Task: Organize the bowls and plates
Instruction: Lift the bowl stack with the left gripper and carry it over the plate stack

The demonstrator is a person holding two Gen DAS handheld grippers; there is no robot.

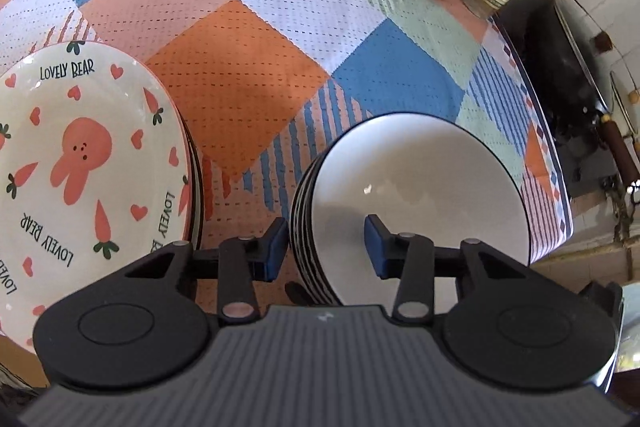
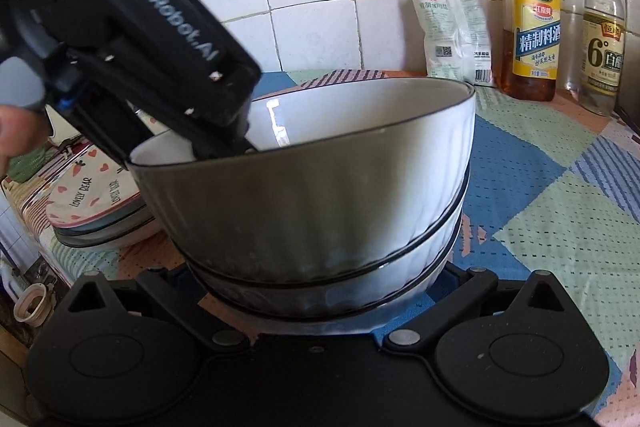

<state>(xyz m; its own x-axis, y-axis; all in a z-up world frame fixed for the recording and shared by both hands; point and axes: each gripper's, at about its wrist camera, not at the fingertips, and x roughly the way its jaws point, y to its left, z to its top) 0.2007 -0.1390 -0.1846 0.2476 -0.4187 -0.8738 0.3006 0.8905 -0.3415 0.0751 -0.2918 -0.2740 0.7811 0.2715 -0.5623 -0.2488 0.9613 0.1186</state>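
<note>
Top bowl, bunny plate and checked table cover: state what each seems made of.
Top bowl: probably glazed ceramic, with a glossy white inside, sharp highlights and a dark rim line.
Bunny plate: likely glazed ceramic, with a smooth cream surface and printed carrots.
Table cover: looks like soft perforated plastic or foam, matte, with rows of tiny holes.

The right claw's fingertips are hidden behind the bowls [image 2: 320, 195] just ahead of it, so its grip cannot be told. The left claw [image 2: 216, 143] dips behind the top bowl's rim. Left of the left claw, the plate [image 1: 80, 163] is cut off by the picture's edge.
</note>
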